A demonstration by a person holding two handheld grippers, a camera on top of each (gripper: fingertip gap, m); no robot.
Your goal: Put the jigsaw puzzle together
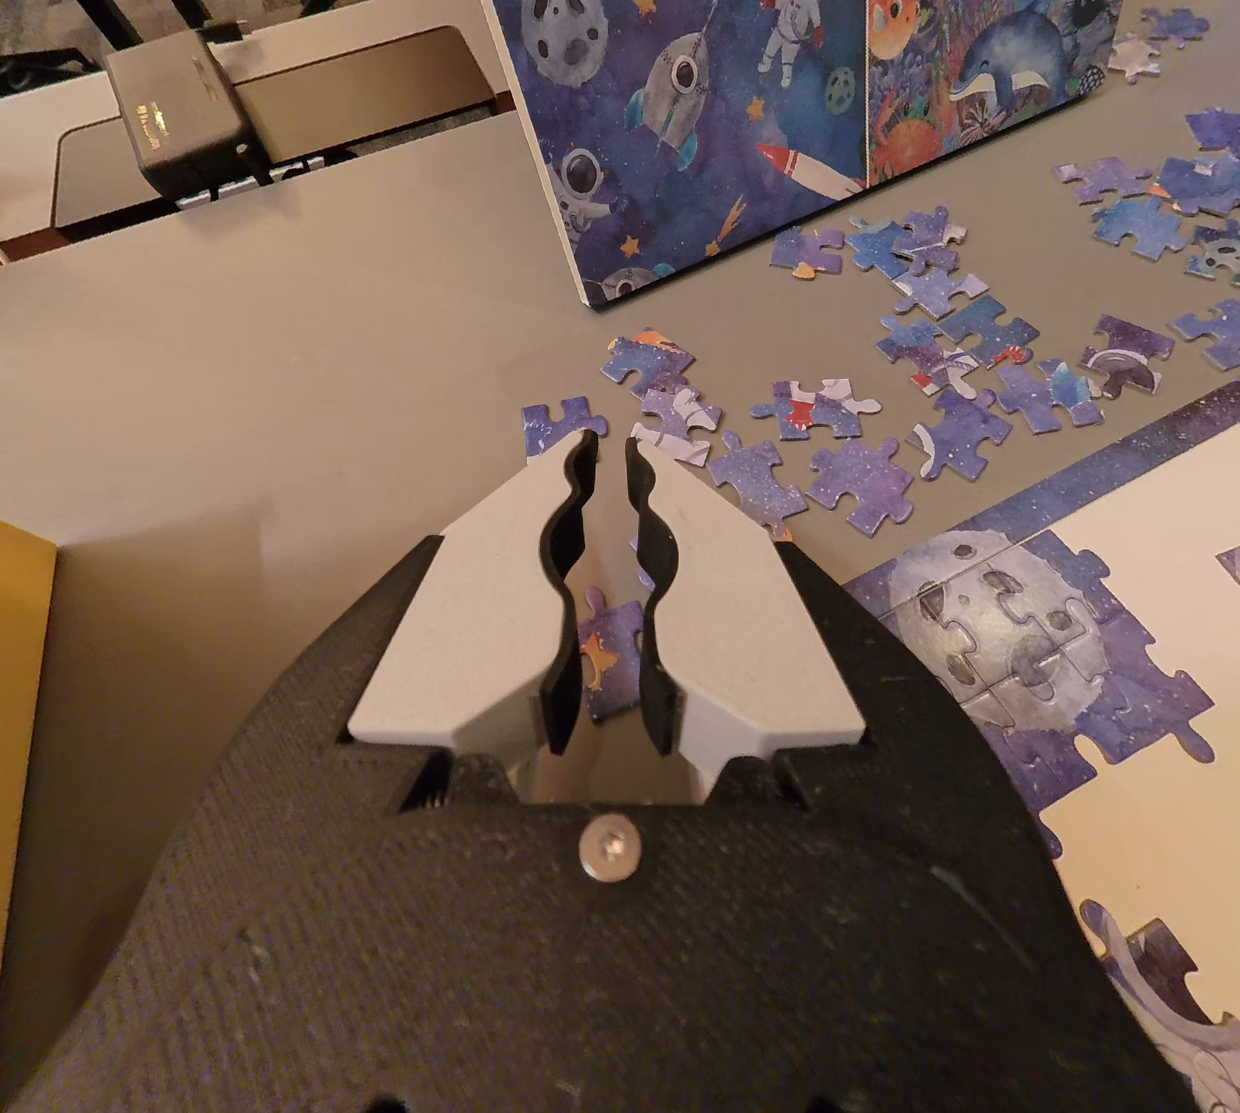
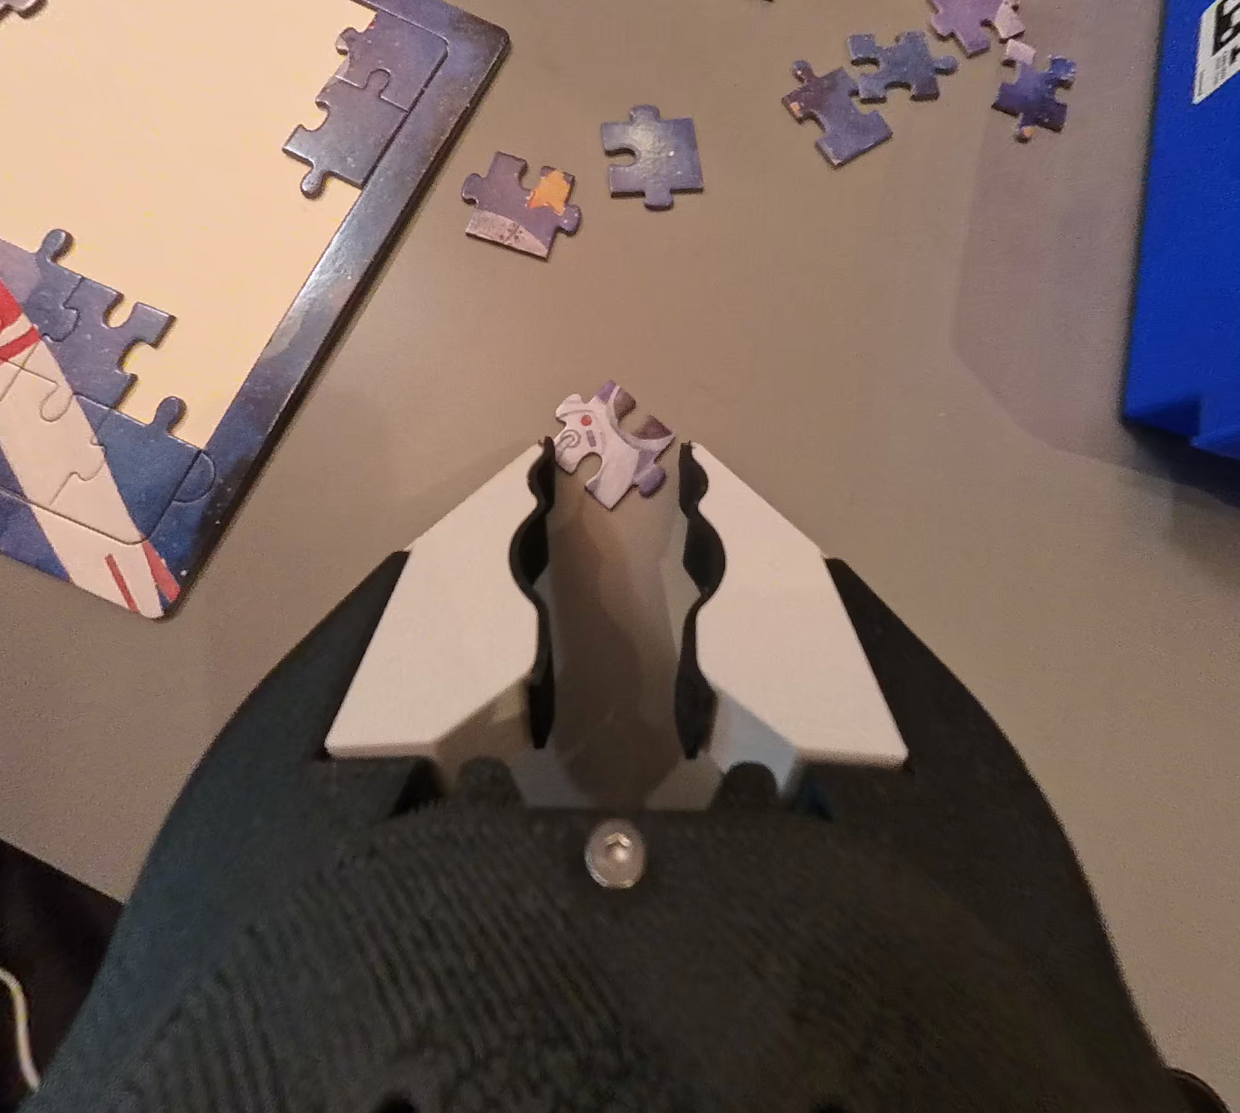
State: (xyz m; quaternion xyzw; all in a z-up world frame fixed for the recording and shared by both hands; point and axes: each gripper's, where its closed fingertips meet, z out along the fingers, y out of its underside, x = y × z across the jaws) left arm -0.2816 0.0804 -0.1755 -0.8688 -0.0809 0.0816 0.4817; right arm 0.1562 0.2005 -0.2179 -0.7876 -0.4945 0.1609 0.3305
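My right gripper (image 2: 616, 451) is open just above the grey table (image 2: 771, 309). A white and lilac puzzle piece (image 2: 607, 443) lies between its fingertips. The piece's left corner meets the left pad (image 2: 545, 463), and a thin gap shows before the right pad (image 2: 691, 470). My left gripper (image 1: 612, 443) stands with its jaws a narrow slit apart and nothing between the tips. It hovers over loose purple pieces: one (image 1: 553, 420) by its left tip, another (image 1: 681, 420) by its right. A star-marked piece (image 1: 614, 651) shows on the table through the slit.
A puzzle board with a dark blue frame (image 2: 402, 141) lies left of the right gripper, partly filled; it also shows in the left wrist view (image 1: 1006, 644). Several loose pieces (image 1: 973, 329) are scattered beyond. A picture-covered box (image 1: 704, 74) stands behind. A blue box (image 2: 1194, 208) lies at right. Spacing between my two grippers at the tips: around 45 centimeters.
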